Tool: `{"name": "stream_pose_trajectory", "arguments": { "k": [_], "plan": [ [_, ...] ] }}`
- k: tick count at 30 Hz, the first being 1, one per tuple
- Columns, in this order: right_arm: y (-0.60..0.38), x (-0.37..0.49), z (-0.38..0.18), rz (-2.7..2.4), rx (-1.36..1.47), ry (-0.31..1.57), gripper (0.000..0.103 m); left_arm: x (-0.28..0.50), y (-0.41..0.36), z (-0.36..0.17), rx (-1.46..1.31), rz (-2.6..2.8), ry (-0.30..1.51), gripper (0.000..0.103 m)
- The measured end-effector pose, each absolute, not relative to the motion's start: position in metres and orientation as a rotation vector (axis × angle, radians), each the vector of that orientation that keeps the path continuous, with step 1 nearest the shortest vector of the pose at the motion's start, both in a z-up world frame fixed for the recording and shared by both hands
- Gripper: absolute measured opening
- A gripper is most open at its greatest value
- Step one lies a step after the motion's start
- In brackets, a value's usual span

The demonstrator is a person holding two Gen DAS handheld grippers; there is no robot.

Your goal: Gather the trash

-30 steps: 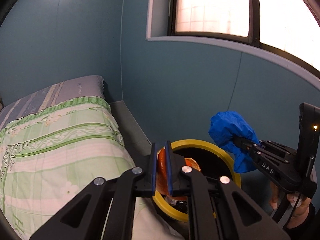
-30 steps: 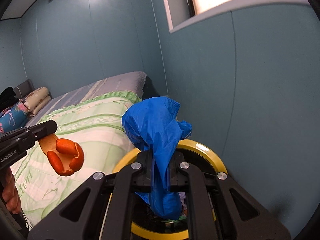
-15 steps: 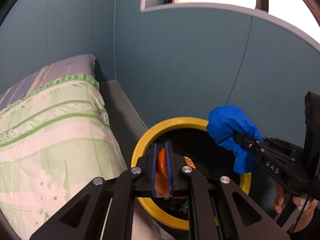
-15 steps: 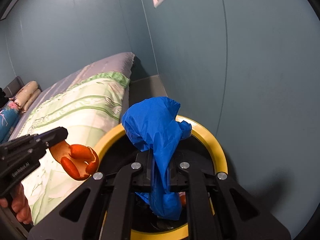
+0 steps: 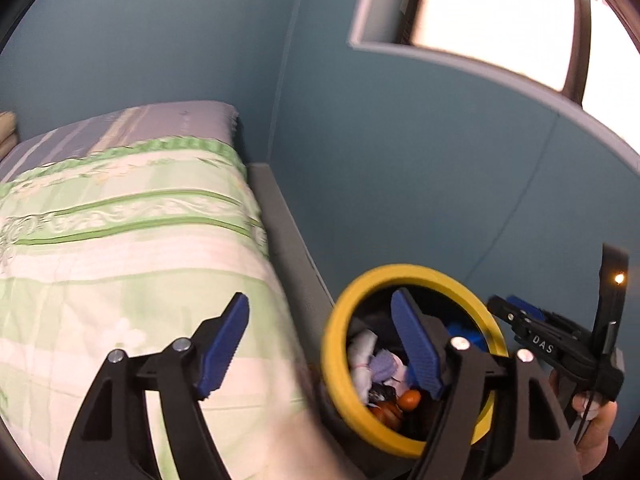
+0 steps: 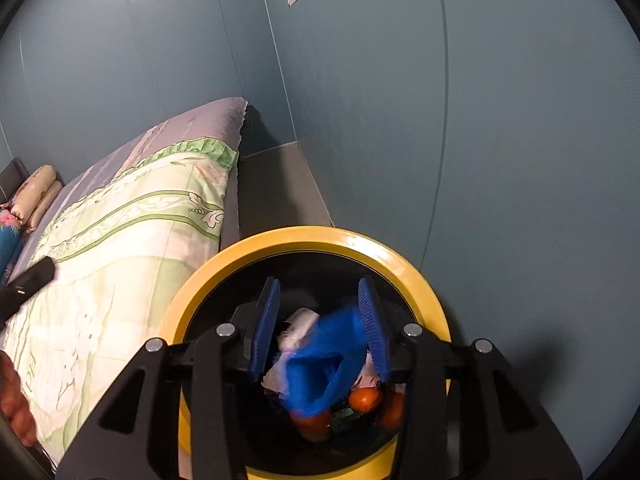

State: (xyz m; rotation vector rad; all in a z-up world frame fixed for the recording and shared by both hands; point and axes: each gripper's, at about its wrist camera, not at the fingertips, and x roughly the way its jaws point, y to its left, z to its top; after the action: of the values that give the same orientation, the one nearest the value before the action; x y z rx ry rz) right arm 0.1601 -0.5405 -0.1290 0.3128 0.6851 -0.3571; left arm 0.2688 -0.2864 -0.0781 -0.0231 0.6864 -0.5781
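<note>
Right wrist view: the bed (image 6: 120, 248) lies left of the yellow-rimmed bin (image 6: 404, 264). Over the bin's mouth the right gripper (image 6: 322, 320) is opening, the blue bag (image 6: 320, 364) loose between its jaws, above orange peel (image 6: 364, 398). The left gripper (image 5: 320, 344) is opening too, jaws wide apart and empty.

bin (image 6: 404, 258) right of bed (image 6: 120, 240), against wall (image 6: 520, 120)

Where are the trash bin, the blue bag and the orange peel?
trash bin (image 6: 416, 268), right wrist view, on its yellow rim.
blue bag (image 6: 320, 368), right wrist view, on its crumpled middle.
orange peel (image 6: 365, 399), right wrist view, on the rounded piece inside the bin.
</note>
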Motion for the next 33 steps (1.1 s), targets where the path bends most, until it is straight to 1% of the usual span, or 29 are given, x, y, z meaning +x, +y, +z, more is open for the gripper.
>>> {"name": "stream_pose_trajectory", "arguments": {
  "k": [1,5,6,7,9,11,13,15,22,26,33],
  "plan": [
    [-0.538,0.160,-0.126,-0.368,0.301,0.680,0.043,0.268,-0.276,-0.075,-0.032,-0.565,0.673,0.074],
    [-0.530,0.157,-0.116,-0.379,0.297,0.666,0.044,0.257,-0.224,-0.055,-0.070,-0.503,0.615,0.080],
    [-0.526,0.155,-0.113,-0.385,0.292,0.657,0.048,0.253,-0.211,-0.050,-0.080,-0.487,0.599,0.081],
    [-0.520,0.152,-0.108,-0.393,0.277,0.641,0.058,0.248,-0.197,-0.045,-0.087,-0.473,0.582,0.084],
    [-0.504,0.150,-0.098,-0.399,0.255,0.606,0.068,0.240,-0.173,-0.035,-0.089,-0.431,0.540,0.089],
    [-0.479,0.146,-0.084,-0.391,0.209,0.565,0.073,0.230,-0.148,-0.025,-0.087,-0.386,0.490,0.094],
    [-0.452,0.144,-0.072,-0.374,0.169,0.528,0.086,0.214,-0.119,-0.016,-0.088,-0.333,0.438,0.095],
    [-0.428,0.142,-0.061,-0.348,0.134,0.497,0.093,0.198,-0.099,-0.009,-0.083,-0.299,0.397,0.095],
    [-0.331,0.120,-0.020,-0.165,0.089,0.332,0.095,0.145,-0.041,0.018,-0.091,-0.152,0.292,0.095],
    [-0.290,0.104,-0.005,-0.074,0.080,0.293,0.095,0.111,-0.017,0.028,-0.120,-0.089,0.244,0.095],
    [-0.243,0.068,0.008,-0.032,0.079,0.202,0.095,0.059,-0.004,0.040,-0.108,-0.030,0.163,0.095]
  ]
}}
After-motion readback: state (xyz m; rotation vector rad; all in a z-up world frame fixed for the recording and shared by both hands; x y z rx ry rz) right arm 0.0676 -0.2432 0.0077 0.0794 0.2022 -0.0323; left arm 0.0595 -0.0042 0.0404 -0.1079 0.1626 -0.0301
